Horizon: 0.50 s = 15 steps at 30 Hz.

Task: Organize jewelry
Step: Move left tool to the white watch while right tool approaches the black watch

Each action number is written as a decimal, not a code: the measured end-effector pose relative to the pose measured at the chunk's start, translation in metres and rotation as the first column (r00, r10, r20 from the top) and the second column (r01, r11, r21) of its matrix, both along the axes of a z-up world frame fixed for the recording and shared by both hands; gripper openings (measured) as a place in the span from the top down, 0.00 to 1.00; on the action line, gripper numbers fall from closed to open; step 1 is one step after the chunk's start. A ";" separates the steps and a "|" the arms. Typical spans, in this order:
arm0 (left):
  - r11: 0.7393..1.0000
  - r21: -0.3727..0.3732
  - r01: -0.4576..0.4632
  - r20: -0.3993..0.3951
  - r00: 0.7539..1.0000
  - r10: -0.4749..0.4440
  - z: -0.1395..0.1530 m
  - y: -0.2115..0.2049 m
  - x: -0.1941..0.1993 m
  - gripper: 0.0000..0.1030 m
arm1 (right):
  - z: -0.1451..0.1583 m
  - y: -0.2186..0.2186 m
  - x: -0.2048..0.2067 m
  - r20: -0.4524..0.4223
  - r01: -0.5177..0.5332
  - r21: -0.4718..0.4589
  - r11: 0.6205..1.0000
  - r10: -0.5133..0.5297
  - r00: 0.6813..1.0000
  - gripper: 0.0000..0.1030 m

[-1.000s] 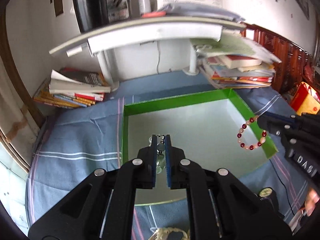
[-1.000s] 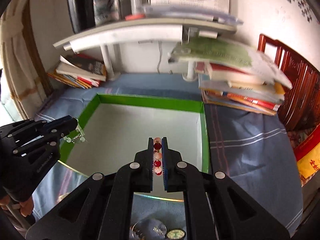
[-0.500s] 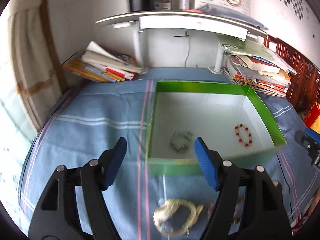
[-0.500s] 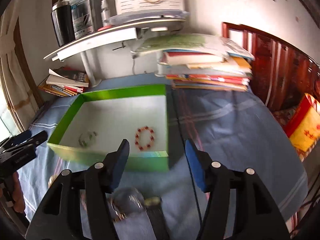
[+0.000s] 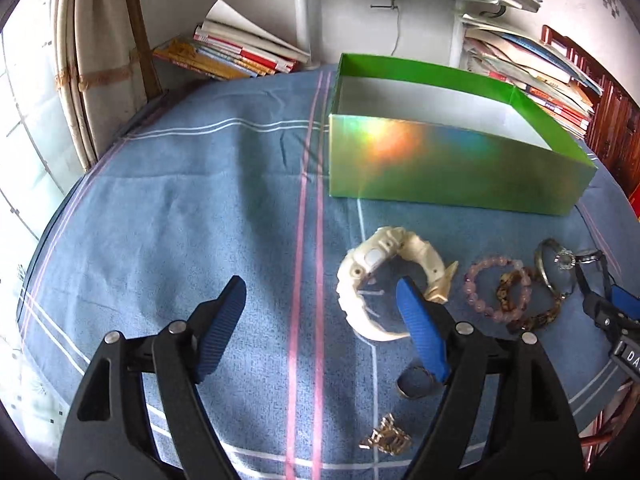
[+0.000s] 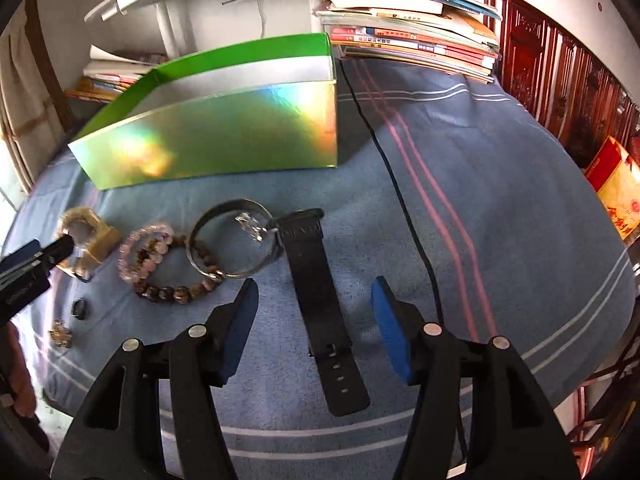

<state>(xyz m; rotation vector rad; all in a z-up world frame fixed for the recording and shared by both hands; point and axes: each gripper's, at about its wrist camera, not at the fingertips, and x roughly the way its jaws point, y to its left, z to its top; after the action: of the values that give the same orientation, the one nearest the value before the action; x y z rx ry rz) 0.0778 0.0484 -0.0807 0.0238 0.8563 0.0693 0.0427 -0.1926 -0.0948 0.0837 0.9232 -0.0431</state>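
Observation:
My left gripper (image 5: 320, 316) hovers low over the blue cloth with its jaws opening and nothing between them. A cream carved bracelet (image 5: 360, 276) lies just past its right finger. Beside that lie a pink bead bracelet (image 5: 480, 280), a brown bead bracelet (image 5: 532, 312), a ring (image 5: 416, 384) and a small gold piece (image 5: 384, 438). My right gripper (image 6: 314, 304) is open above a black watch (image 6: 308, 256), whose strap runs between the fingers untouched. A silver bangle (image 6: 212, 224) lies left of the watch. The green box (image 6: 208, 136) stands behind the jewelry.
Stacks of books (image 6: 412, 40) sit behind the box at right, and more books (image 5: 232, 52) at left under a white shelf. A black cable (image 6: 400, 184) crosses the blue cloth (image 5: 180, 220) to the right of the watch. A wooden chair back (image 6: 560, 80) rises at far right.
Both grippers let go of their bracelets inside the green box, opened wide, and drew back and down to the jewelry lying in front of the box.

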 end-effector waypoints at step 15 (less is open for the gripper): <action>0.998 0.030 0.061 -0.027 0.998 -0.061 -0.014 -0.014 -0.003 0.80 | -0.002 0.006 -0.005 0.018 -0.056 -0.018 0.998 0.056 0.998 0.82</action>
<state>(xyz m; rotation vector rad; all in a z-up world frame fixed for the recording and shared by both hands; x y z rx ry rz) 0.0752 0.0347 -0.0951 0.0799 0.8804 0.0249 0.0381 -0.1868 -0.0964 0.0415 0.9064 0.0016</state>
